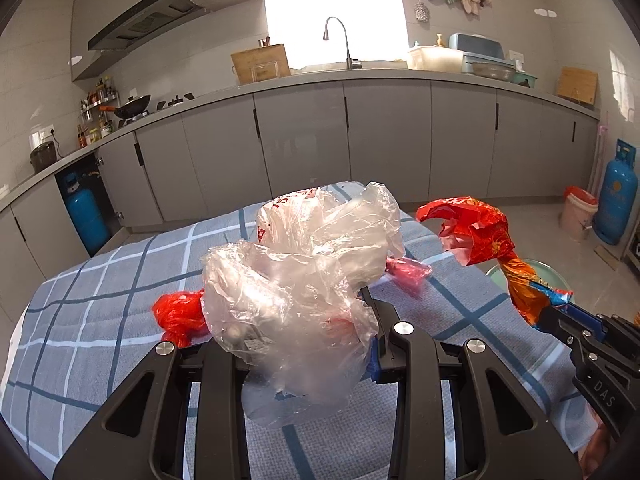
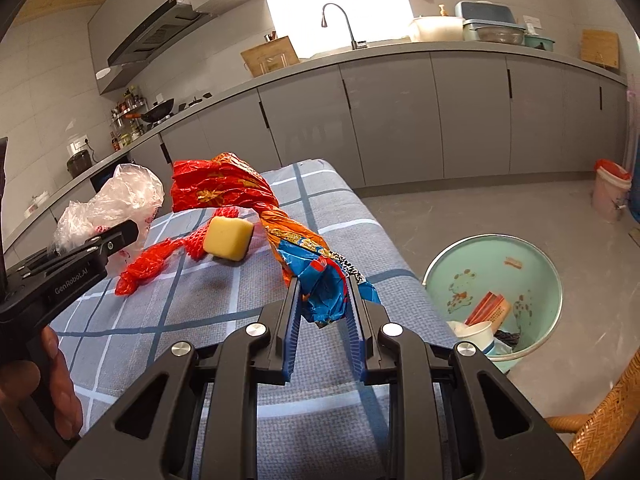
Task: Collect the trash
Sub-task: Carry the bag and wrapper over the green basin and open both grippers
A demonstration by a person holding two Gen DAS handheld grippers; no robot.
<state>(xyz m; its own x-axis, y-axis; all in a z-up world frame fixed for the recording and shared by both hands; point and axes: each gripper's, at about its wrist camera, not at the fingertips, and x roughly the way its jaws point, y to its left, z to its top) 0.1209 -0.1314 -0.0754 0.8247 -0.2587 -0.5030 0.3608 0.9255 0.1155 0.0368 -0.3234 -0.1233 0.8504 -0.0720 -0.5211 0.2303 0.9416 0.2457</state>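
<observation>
Beside the table edge (image 2: 372, 216), a basin (image 2: 556, 280) sits on open floor (image 2: 460, 208).

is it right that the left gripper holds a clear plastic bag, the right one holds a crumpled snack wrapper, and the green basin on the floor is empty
Not quite: the green basin is not empty. The right wrist view shows a paper cup and other scraps in it. The rest stands: the left gripper holds the clear plastic bag, and the right gripper holds the crumpled snack wrapper.

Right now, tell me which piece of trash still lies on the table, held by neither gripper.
The red mesh net beside the yellow sponge; the clear bag and snack wrapper are both gripped.
</observation>
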